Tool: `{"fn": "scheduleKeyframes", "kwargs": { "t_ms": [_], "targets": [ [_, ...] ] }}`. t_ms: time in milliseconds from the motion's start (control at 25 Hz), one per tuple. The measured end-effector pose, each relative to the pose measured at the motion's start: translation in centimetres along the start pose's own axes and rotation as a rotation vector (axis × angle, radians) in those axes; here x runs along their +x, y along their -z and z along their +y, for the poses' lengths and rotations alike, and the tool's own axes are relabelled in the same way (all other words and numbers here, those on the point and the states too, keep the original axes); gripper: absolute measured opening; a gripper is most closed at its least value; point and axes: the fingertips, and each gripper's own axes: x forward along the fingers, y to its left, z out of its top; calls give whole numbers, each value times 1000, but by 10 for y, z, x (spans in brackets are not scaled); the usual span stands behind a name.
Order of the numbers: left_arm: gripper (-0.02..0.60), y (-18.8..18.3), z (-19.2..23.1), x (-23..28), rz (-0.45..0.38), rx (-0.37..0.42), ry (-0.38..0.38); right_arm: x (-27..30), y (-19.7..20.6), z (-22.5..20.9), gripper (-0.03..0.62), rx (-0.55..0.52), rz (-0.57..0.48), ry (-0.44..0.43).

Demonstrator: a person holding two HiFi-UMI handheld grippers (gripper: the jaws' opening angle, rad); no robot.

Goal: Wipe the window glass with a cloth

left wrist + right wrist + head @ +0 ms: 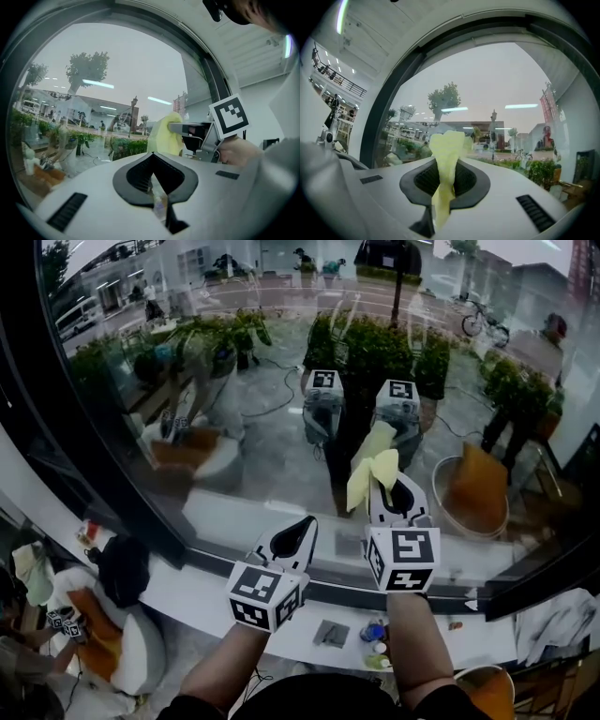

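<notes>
The window glass [281, 381] fills the head view, mirroring both grippers faintly. My right gripper [398, 487] is shut on a pale yellow cloth [371, 474], whose bunched end stands up beyond the jaws, close to or against the pane. In the right gripper view the cloth [446, 154] runs up between the closed jaws of that gripper [445, 164] toward the glass [501, 84]. My left gripper [307, 525] sits lower left of it, shut, nothing held. From the left gripper view the left gripper [151, 155] faces the glass [117, 70], with the cloth [163, 135] ahead to the right.
A dark window frame [56, 427] curves down the left side and along the bottom. Below it runs a white sill [187, 589] with small bottles [376, 634] and a grey piece [330, 634]. A black bag [122, 568] and an orange-cushioned seat [103, 638] are at lower left.
</notes>
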Motion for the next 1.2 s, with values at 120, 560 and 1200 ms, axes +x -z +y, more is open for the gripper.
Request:
{"fn": "scheduleKeyframes", "kwargs": {
  "t_ms": [120,560,1200],
  "targets": [
    [8,4,13,-10,2,-5,-13,7,3,17,52,3,5,-10],
    [8,3,45,-30,-6,-18,-44,32,5,64,52,-63,12,-38],
    [8,7,36,-26,7,-6,-14,36,7,66,52,-47,33,-71]
  ]
}}
